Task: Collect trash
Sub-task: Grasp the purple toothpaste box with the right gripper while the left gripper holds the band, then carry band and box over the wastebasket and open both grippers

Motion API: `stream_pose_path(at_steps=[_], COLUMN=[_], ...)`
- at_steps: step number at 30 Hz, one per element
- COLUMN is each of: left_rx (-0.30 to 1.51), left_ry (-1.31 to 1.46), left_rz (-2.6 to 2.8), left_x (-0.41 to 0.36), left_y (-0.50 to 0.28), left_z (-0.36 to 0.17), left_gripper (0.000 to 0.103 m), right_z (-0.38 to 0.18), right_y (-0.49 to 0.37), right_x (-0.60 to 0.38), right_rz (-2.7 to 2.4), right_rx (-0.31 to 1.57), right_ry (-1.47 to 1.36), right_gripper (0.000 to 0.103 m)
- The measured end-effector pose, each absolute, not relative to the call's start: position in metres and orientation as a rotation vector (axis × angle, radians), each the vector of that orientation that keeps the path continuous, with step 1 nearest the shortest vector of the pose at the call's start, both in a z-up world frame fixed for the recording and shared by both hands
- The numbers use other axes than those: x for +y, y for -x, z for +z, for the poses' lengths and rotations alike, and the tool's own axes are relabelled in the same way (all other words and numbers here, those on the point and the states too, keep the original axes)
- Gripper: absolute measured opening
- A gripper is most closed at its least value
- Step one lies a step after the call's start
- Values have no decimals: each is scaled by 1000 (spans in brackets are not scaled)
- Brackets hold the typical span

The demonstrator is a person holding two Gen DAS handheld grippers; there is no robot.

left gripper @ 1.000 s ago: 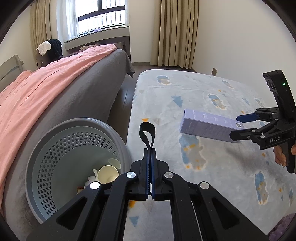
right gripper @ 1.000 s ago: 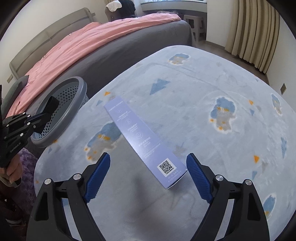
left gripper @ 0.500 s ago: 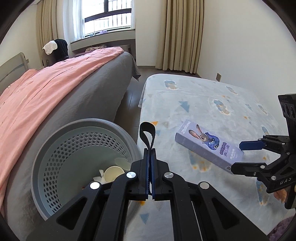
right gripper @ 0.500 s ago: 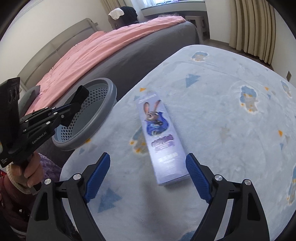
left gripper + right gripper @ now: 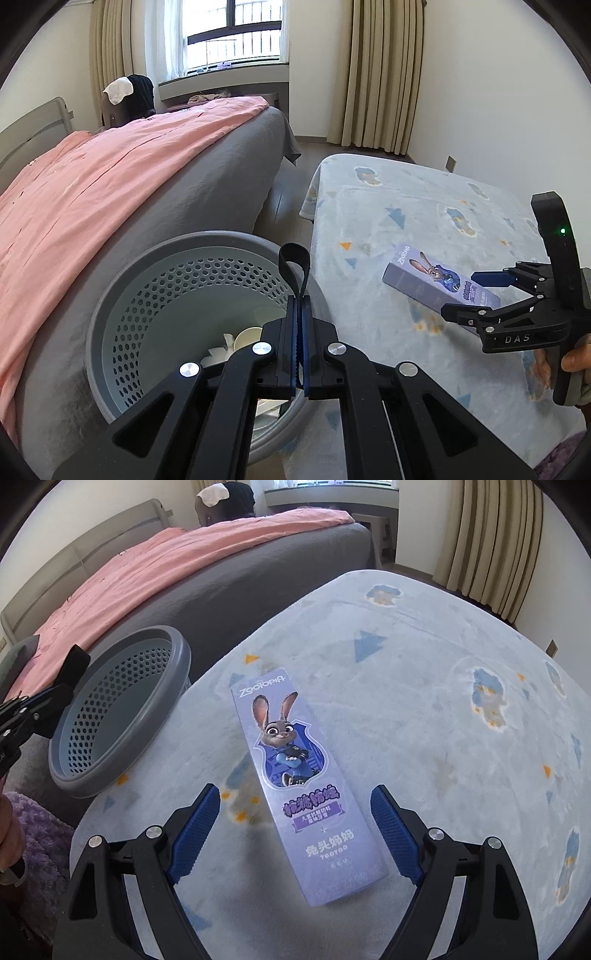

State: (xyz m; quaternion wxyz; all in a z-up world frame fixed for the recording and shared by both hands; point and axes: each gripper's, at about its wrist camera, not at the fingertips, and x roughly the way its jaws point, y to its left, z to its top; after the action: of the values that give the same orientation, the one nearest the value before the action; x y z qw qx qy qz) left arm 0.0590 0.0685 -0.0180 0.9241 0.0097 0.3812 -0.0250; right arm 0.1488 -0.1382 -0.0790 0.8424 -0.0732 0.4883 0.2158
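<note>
A second ago the purple box (image 5: 303, 786) hung tilted between the blue pads with its plain QR-code side up; half a second ago it was already down on the blue patterned blanket (image 5: 424, 709), rabbit picture up, and it lies there now the same way, flat and printed face showing. The right gripper (image 5: 295, 830) has kept its fingers spread wide throughout; they touch nothing.

Taking the box as the landmark: its near end sits between the right gripper's two blue pads (image 5: 194, 830), with a clear gap on each side, and its far end, lettered ZOOTOPIA, points away toward the bed (image 5: 229, 579). The grey perforated basket (image 5: 122, 716) stands to the left of the box, just off the blanket's edge, against the bed's grey side. From the left wrist view the box (image 5: 424, 280) lies right of the basket (image 5: 177, 291), its near end under the right gripper (image 5: 469, 291).

The left gripper (image 5: 298, 314) is pressed together on a black strap loop (image 5: 293, 266) that stands up from between its fingers — the basket lies directly beyond it.

Inside the basket a paper cup (image 5: 247, 338) and some white crumpled scraps show, but the left gripper's body covers the near part of the bottom. The box's near end is partly hidden in the left wrist view.
</note>
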Motion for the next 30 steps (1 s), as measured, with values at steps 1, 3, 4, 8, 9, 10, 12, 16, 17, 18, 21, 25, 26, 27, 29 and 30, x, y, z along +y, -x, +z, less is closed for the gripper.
stream_pose_path(at_steps=[1,3,4,8,9,10,12,16,17,18,21,25,26,27,29,30], left_rx=[788,794,796,796,794,793,789,780,777,774,766,765,767,768,773,776], left_ry=[-17,-13,-12,-5,-5,-3,-2,3,3,4,4,12,12,13,15,18], left_rz=[-46,-32,-27,-15,-14,-14,-10,4,11,21,51,101,115,130,153,165], left_x=[71,76,77,84,85,87,89,97,100,104,115,135,141,147,158,164], left_y=[-60,-61,-62,-61,-60,-59,-59,-55,-54,-52,-48,-44,-43,-42,-40,-40], left_z=[-19,-21,-21,-22,-22,-22,-21,-19,-18,-18,-17,-17,-17,-18,-21,-23], left_gripper=[2,2,2,2,2,2,2,2,2,2,2,2,2,2,2,2], right_z=[-82,-87,-89,-93,-93,-91,-86,-71,-67,-63,-48,-30,-27,-24,-19,-17], right_y=[-150,-151,-151,-148,-147,-145,-140,-129,-126,-123,-116,-108,-106,-104,-103,-102], right_x=[-136,-132,-130,-123,-121,-119,-115,-102,-99,-95,-82,-60,-53,-46,-30,-23], right_rz=[445,427,421,380,369,359,340,322,319,320,325,360,371,379,402,416], right_rx=[1034,1042,1043,1050,1049,1048,1034,1001,991,981,948,917,909,903,893,892], right_ry=[167,186,190,214,213,207,205,182,179,174,140,79,72,69,60,55], right_gripper=[74,70,67,48,46,44,43,43,43,43,43,43,43,43,43,43])
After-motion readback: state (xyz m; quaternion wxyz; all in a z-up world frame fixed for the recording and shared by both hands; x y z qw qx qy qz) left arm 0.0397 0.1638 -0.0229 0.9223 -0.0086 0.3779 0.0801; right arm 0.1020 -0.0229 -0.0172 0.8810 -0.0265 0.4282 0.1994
